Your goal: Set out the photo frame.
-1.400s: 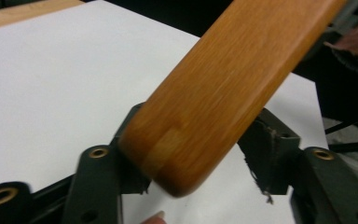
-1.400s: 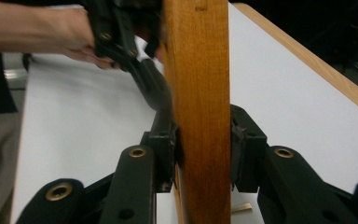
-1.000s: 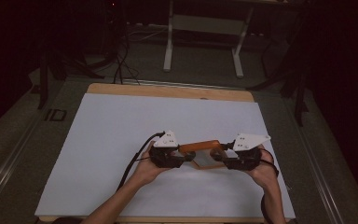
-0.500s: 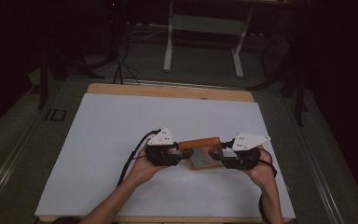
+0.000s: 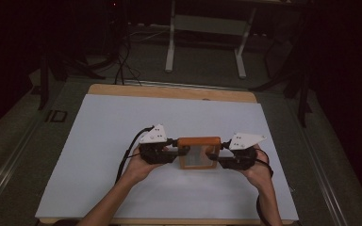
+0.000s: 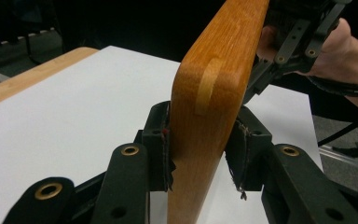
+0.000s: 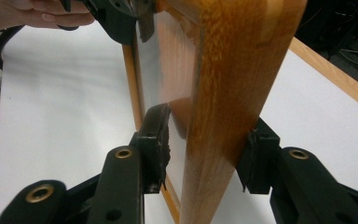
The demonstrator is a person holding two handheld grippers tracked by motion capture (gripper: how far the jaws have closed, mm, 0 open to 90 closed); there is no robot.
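One wooden frame (image 5: 198,151), its lower edge cut off in both gripper views, is held above the white bench (image 5: 99,132), upright between two grippers, the left gripper (image 5: 181,150) and the right gripper (image 5: 215,158) each clenched on one side.

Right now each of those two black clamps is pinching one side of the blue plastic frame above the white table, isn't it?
Not quite: the frame is orange-brown wood, not blue plastic, as the left gripper view shows up close. The rest holds: the left gripper and right gripper each pinch one side of it above the white table.
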